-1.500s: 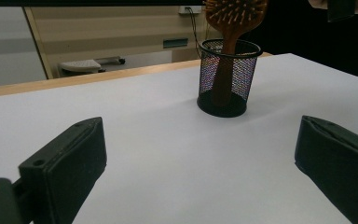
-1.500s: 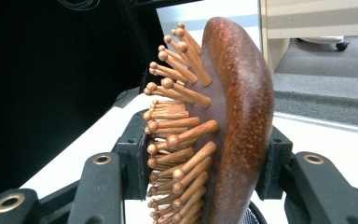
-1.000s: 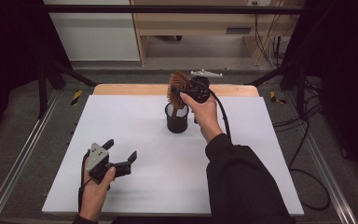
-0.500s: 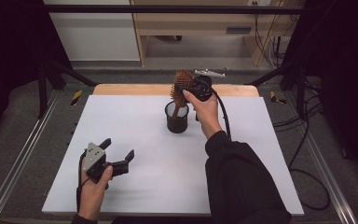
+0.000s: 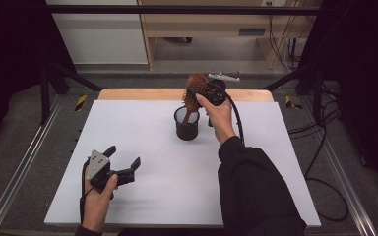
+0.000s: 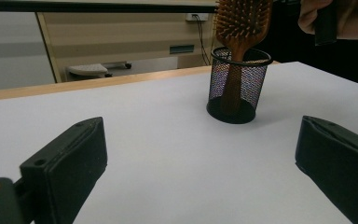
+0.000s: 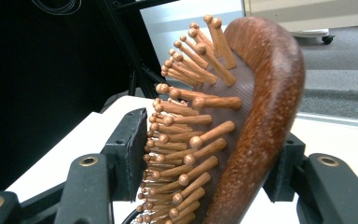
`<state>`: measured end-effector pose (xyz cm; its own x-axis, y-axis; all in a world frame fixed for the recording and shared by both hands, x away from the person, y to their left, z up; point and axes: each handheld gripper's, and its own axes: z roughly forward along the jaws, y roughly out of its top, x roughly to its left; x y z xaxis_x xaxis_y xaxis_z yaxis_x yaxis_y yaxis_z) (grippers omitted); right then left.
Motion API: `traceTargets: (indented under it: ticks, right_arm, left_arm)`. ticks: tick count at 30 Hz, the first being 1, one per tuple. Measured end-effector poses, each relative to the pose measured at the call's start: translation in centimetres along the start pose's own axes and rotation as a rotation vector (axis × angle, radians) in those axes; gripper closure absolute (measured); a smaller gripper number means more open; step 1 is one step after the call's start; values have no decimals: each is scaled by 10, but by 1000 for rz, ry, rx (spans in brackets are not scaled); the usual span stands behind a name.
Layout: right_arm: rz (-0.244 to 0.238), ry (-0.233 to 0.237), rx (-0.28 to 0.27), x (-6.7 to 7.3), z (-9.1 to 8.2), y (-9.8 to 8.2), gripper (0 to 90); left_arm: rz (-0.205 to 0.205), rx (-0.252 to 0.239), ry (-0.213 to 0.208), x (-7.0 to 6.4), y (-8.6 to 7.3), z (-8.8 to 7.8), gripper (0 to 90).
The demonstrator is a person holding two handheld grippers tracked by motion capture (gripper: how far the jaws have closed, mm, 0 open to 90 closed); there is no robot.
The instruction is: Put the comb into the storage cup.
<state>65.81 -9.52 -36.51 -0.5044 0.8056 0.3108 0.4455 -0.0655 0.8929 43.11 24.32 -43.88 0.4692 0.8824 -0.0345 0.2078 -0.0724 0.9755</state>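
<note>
Where the high view looks down on the desk (image 5: 142,196), the wooden hairbrush (image 5: 195,88) stands handle-down in a black mesh cup (image 5: 186,124) near the middle of the far edge, the right gripper (image 5: 207,93) at its head. The left gripper (image 5: 123,164) rests near the front left corner.

From the left gripper view, its jaws stand wide apart, nothing between; the handle reaches the cup's floor.

Along the right gripper view, the jaws, which have just been opening, flank the head with a gap on the bristle side. Stiff, light, smooth-backed wood: I'd grip the narrow neck, not the springy bristles.
</note>
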Motion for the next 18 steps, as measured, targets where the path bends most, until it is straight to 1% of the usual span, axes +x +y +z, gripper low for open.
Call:
traceTargets:
  ticks: [2, 11, 18]
  right_arm:
    - [0, -2, 1, -1, -1, 0, 411]
    - [-34, -1, 2, -3, -2, 0, 392]
    - [-48, -6, 3, -6, -3, 0, 376]
  left_arm:
    - [0, 1, -1, 0, 0, 0, 23]
    - [-1, 1, -2, 0, 0, 0, 23]
    - [-1, 2, -10, -1, 0, 1, 23]
